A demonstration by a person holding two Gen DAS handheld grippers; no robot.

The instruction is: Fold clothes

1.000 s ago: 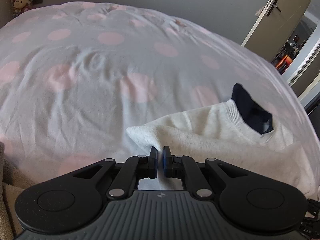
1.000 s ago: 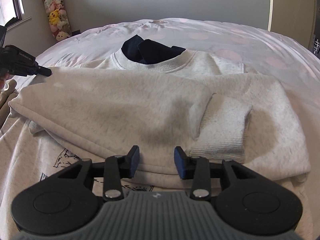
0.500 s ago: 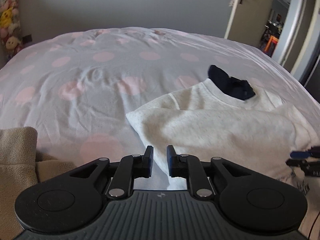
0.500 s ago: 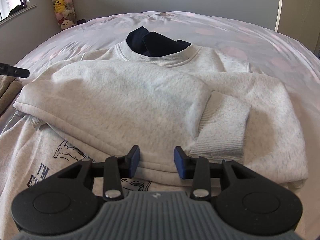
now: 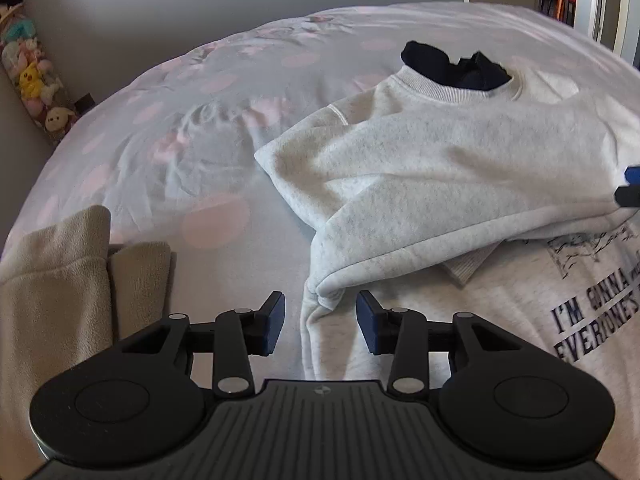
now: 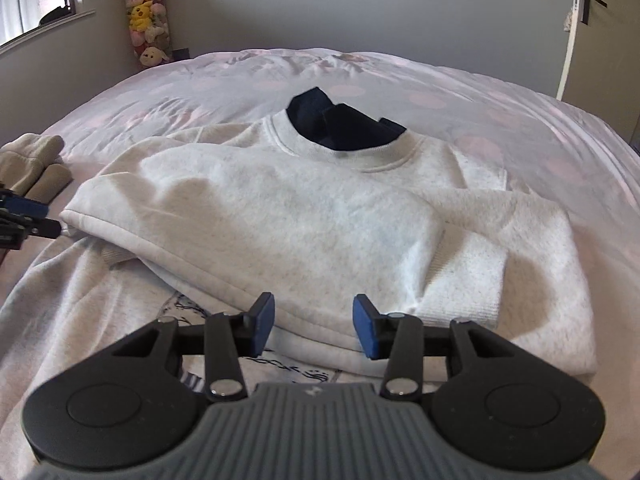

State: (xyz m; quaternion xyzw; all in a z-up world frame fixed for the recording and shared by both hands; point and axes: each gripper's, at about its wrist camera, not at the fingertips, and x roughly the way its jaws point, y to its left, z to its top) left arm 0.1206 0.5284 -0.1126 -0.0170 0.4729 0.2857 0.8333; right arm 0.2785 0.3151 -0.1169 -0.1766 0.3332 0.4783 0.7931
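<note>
Left wrist view: a pale grey sweatshirt (image 5: 440,160) lies on the bed (image 5: 180,120), both sleeves folded across its chest — lower half still unfolded. Both the left gripper (image 5: 320,320) and right gripper (image 6: 314,326) hover with fingers opening, gripping nothing.

Sweatshirt on the bed
Left gripper (image 5: 319,322) jaws opening over the grey sweatshirt's (image 5: 440,168) folded edge, pads clear.
</note>
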